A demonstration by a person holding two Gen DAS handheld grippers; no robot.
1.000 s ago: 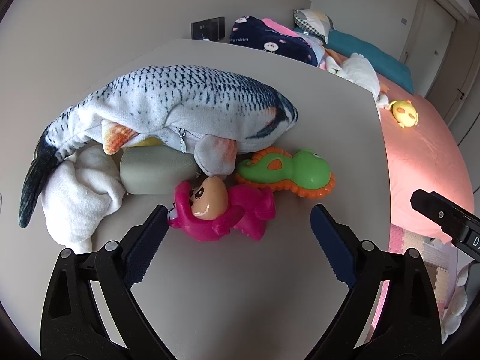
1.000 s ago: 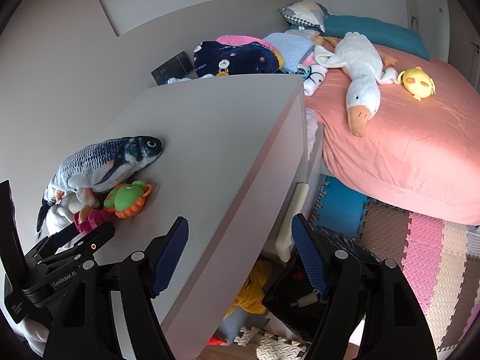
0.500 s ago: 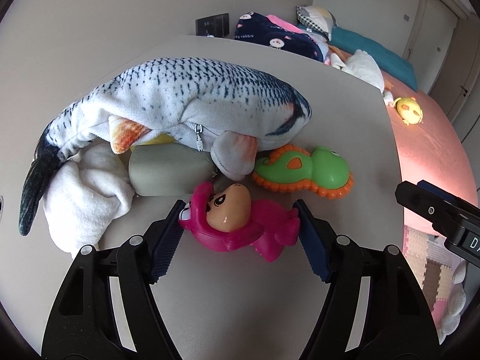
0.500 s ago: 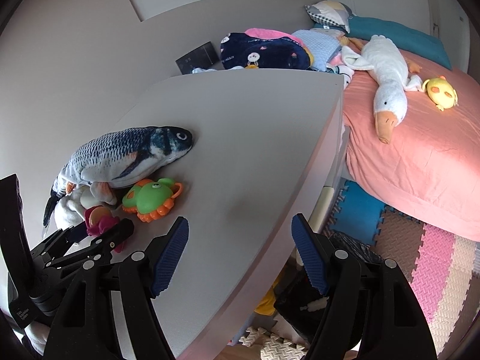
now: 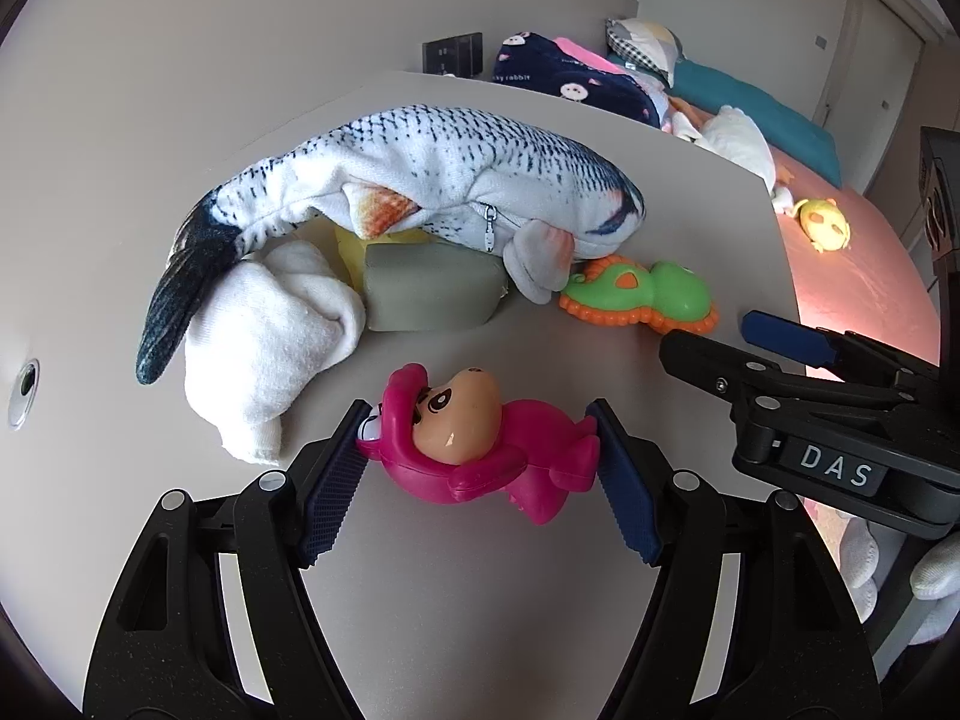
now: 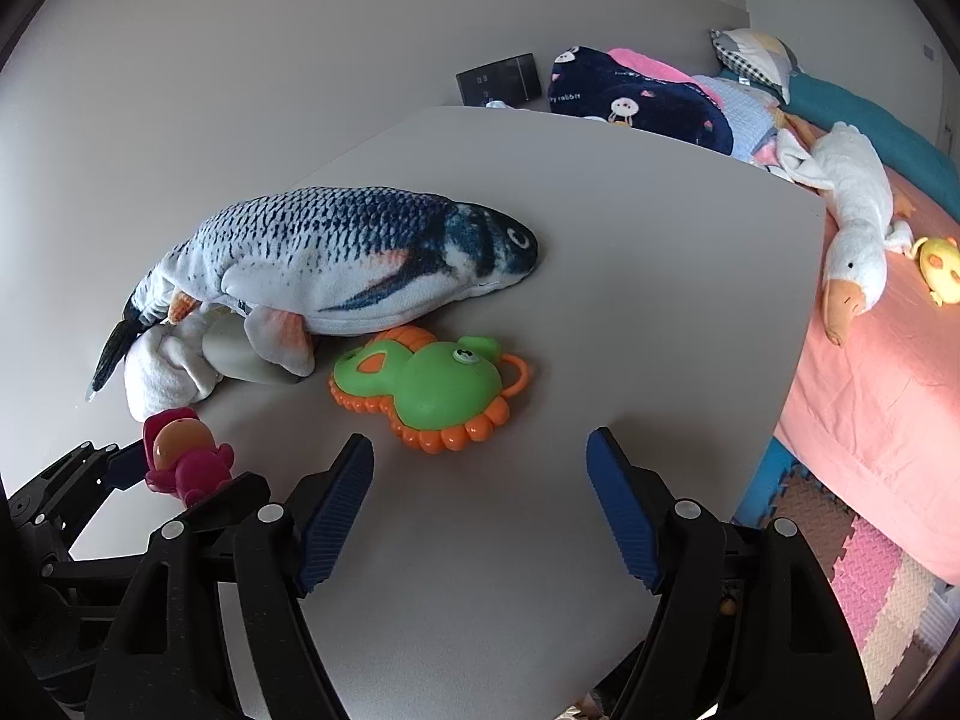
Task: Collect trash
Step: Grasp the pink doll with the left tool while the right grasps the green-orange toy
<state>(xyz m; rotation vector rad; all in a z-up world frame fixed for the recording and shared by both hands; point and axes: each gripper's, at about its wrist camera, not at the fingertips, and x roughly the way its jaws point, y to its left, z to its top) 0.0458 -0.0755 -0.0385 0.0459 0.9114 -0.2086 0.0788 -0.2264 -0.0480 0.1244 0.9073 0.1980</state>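
Left wrist view: the left gripper point(image 5: 480, 468) was clamped on a pink toy figure point(image 5: 480, 450), its blue pads point(image 5: 333, 480) pressing the figure's head end on one side and its far end on the other, just above or on the grey tabletop point(image 5: 480, 630); whether the figure was lifted clear could not be told. Behind it, near the wall, a plush fish point(image 5: 432, 180) lay over a grey block point(image 5: 432, 288) and something yellow, with a white cloth point(image 5: 270, 336) touching the block and the fish's tail. A green and orange toy point(image 5: 648, 300) lay just beside the fish's fin. The right gripper point(image 5: 780, 360) entered from the right edge, over the table's corner. No container was visible in this view. Right wrist view: the right gripper point(image 6: 480, 486) hung over the tabletop point(image 6: 600, 300) with its jaws opening and nothing between them; the green and orange toy point(image 6: 432, 384) lay just ahead of the fingertips, apart from them. The plush fish point(image 6: 348, 258) rested behind that toy, the white cloth point(image 6: 162, 366) under its tail. At lower left the left gripper point(image 6: 180, 480) held the pink toy figure point(image 6: 186, 456). A bed with a pink sheet point(image 6: 888, 372) stood beside the table, carrying a plush goose point(image 6: 852, 204) and a small yellow plush point(image 6: 939, 261). No bin or other container showed here either.
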